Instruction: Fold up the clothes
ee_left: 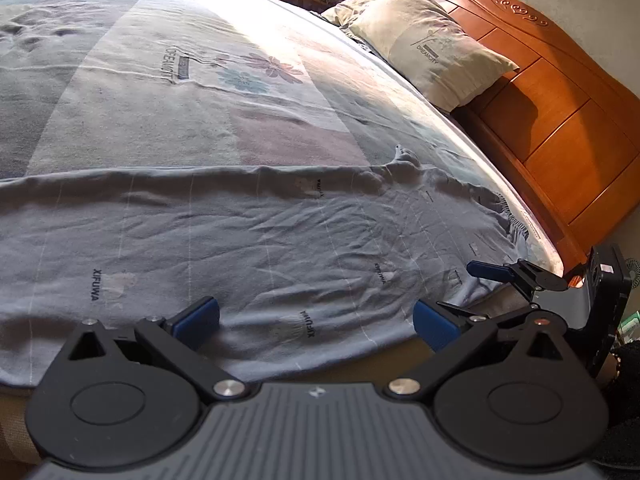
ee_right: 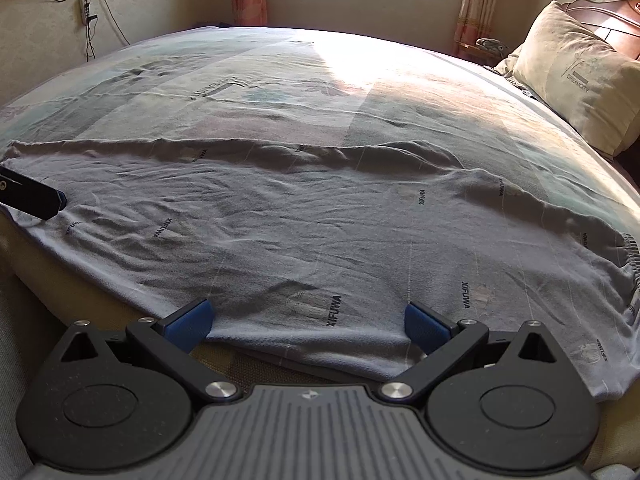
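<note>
Presently both sets of jaws are spread wide with nothing between them. The left gripper [ee_left: 316,320] and the right gripper [ee_right: 306,322] are held low over the near edge of the bed [ee_right: 280,80], each just above the near hem of the grey-blue pyjama trousers [ee_right: 320,220], which are laid flat and lengthwise along that edge. The elastic waistband [ee_right: 628,252] is gathered toward the headboard end, near the pillow [ee_right: 576,80]; the cuffs lie toward the foot.

The cloth is judged thin, light and limp: it is creased all over and overhangs the mattress edge slightly. It should pinch easily but will sag and drag. Hold is best taken at the near hem, one gripper toward the waistband and one toward the cuffs, so that both layers are caught together.
</note>
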